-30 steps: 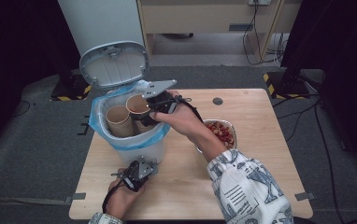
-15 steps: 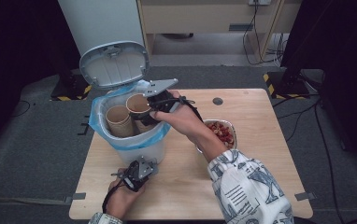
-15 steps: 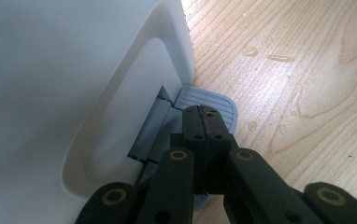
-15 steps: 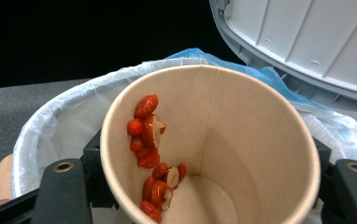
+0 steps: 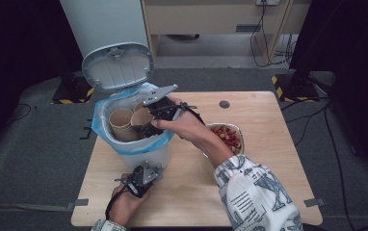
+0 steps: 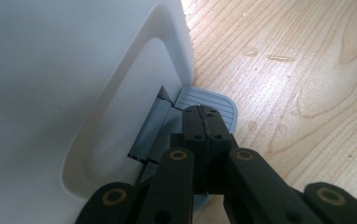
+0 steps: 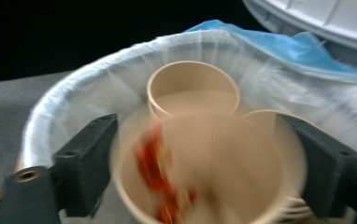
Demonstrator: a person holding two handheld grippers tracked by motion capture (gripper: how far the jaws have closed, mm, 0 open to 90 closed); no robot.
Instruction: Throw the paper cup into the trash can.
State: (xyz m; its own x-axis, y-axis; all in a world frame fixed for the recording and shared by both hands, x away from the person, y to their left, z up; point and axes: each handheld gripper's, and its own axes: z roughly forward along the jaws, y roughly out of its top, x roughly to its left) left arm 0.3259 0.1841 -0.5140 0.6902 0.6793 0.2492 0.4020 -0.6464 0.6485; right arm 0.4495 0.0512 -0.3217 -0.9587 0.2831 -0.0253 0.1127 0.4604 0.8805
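Note:
A white pedal bin (image 5: 141,155) with a blue liner (image 7: 279,46) stands on the wooden table (image 5: 264,178), its lid (image 5: 117,67) up. My left gripper (image 5: 147,169) is shut, its tips resting on the bin's grey pedal (image 6: 216,103). My right gripper (image 5: 147,126) hangs over the bin's mouth. Its jaws have just been opening, and a blurred paper cup (image 7: 223,186) with red scraps inside sits loose between them. Another empty paper cup (image 7: 193,88) stands in the bin behind it.
A bowl of red food (image 5: 228,135) sits on the table right of the bin, by my right forearm. Water drops (image 6: 279,58) dot the wood near the pedal. Beyond the table stand a white column (image 5: 105,24) and a cabinet.
The right gripper's jaws have spread apart and the cup between them has sunk a little lower into the bin. The left gripper has stayed on the pedal.

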